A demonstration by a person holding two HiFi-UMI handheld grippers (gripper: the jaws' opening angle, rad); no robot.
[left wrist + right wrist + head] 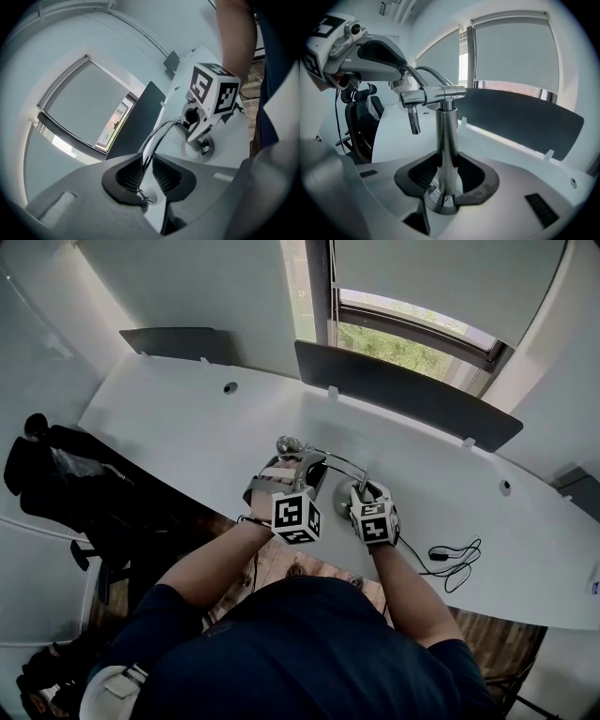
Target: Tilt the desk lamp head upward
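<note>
A chrome desk lamp [330,463] stands near the front edge of the white desk [187,418]. In the right gripper view, my right gripper [446,180] is shut on the lamp's upright post [446,136], just above its round base. The horizontal joint [433,96] tops the post. My left gripper [147,171] is shut on the lamp's thin curved arm rods [157,136], which run down toward the base [198,149]. In the head view both grippers, left [292,486] and right [367,499], sit close together over the lamp. The lamp head itself is mostly hidden by the left gripper.
Dark divider panels [403,395] stand along the desk's far edge below a window [412,334]. A black cable [455,557] lies on the desk to the right. A chair draped with dark clothing [66,479] sits at the left.
</note>
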